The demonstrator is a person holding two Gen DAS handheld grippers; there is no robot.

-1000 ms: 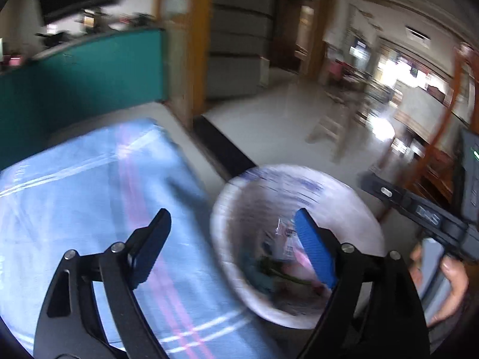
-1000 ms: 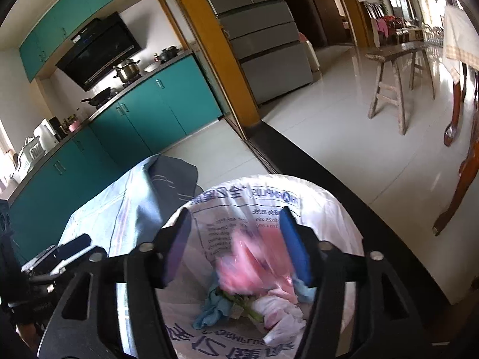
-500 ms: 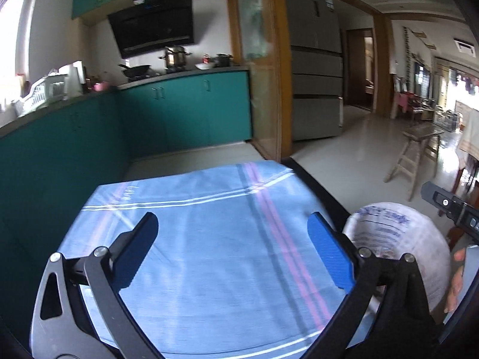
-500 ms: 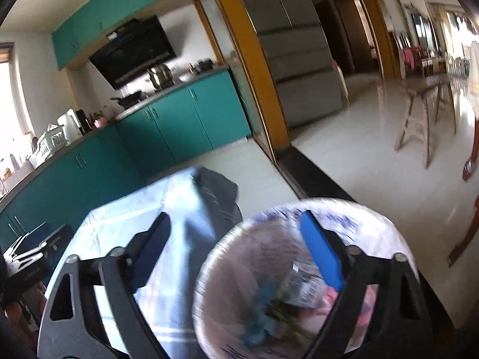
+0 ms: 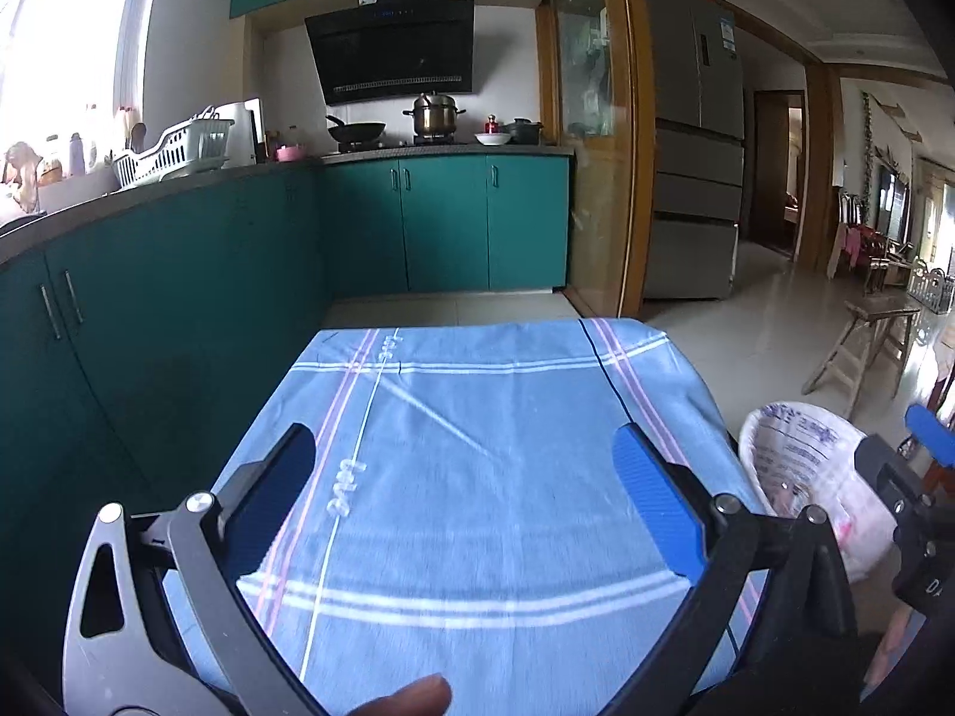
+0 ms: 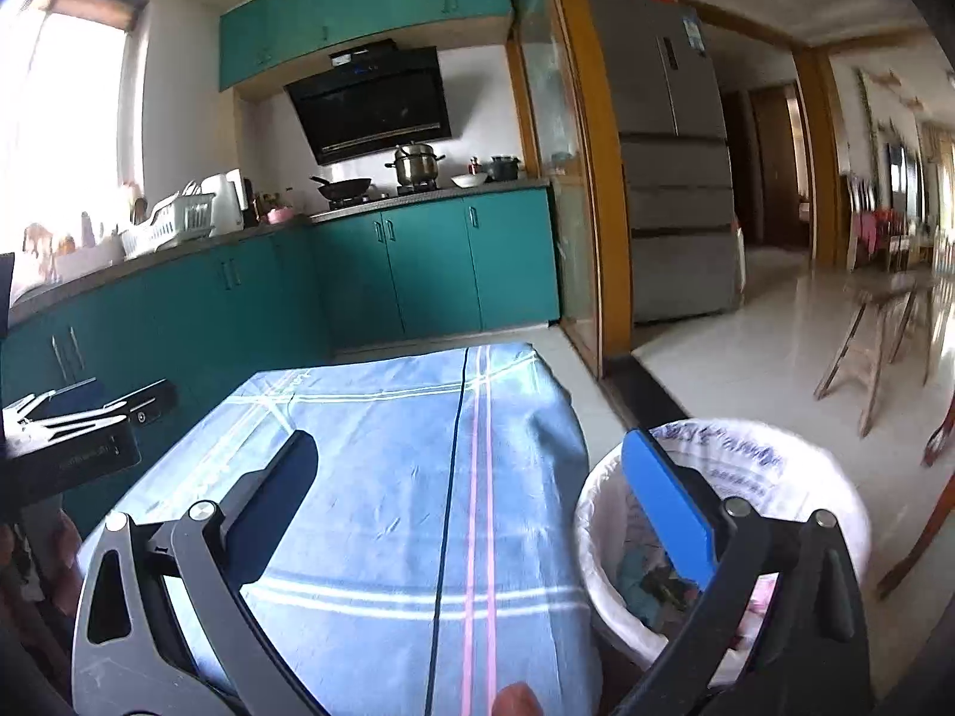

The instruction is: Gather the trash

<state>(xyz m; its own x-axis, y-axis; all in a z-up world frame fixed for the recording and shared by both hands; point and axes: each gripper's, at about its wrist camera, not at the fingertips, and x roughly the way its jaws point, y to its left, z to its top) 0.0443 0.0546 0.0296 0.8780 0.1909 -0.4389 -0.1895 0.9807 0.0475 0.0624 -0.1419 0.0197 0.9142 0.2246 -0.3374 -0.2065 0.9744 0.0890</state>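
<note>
Several scraps lie in the lined trash bin [image 6: 725,513] beside the worktop [image 6: 382,477] | no trash left on its blue cloth, so I judge collecting about done | left gripper [image 5: 459,501] fingers spread, empty, over cloth | right gripper [image 6: 471,507] fingers opening, nothing between, pointing slightly down.

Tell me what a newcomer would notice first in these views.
The blue striped cloth fills the foreground, bare of trash. Beside its right edge stands the white-lined bin with scraps inside. Behind runs a row of teal cabinets.
</note>
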